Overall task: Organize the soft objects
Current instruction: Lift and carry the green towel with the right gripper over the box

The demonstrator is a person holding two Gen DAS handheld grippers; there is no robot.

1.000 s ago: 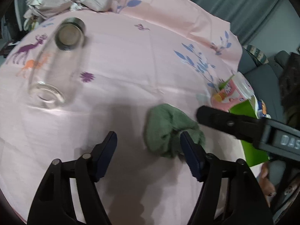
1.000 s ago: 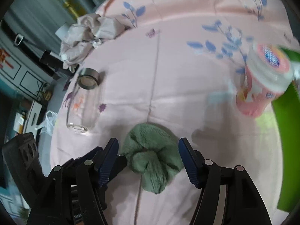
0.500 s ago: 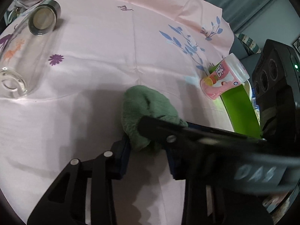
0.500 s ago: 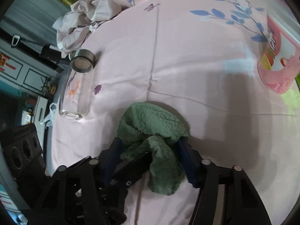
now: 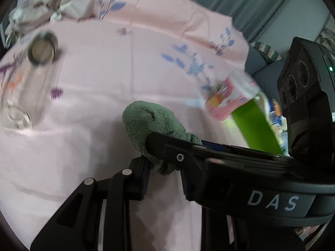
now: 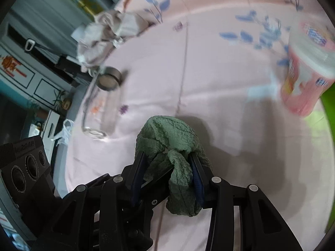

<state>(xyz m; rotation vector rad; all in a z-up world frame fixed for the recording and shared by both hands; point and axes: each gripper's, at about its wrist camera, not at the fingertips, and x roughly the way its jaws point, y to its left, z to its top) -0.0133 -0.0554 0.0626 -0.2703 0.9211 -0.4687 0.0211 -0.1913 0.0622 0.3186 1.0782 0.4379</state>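
Note:
A crumpled green towel [image 5: 150,123] lies bunched on the pink flowered tablecloth [image 5: 108,79]. Both grippers hold it. My left gripper [image 5: 165,173] is shut on its near edge, with the right gripper's arm crossing just above. In the right wrist view my right gripper [image 6: 169,173] is shut on the same green towel [image 6: 167,138], a fold hanging between its fingers. A crumpled beige cloth [image 5: 50,2] lies at the table's far left; it also shows in the right wrist view [image 6: 111,31].
A clear glass bottle [image 5: 27,79] with a metal cap lies on its side at the left. A pink yoghurt cup [image 6: 303,71] and a green container [image 5: 255,123] stand at the right edge. The table edge falls off beyond them.
Both grippers closed on the green towel, from open a second ago. The towel has bunched up and risen a little off the cloth.

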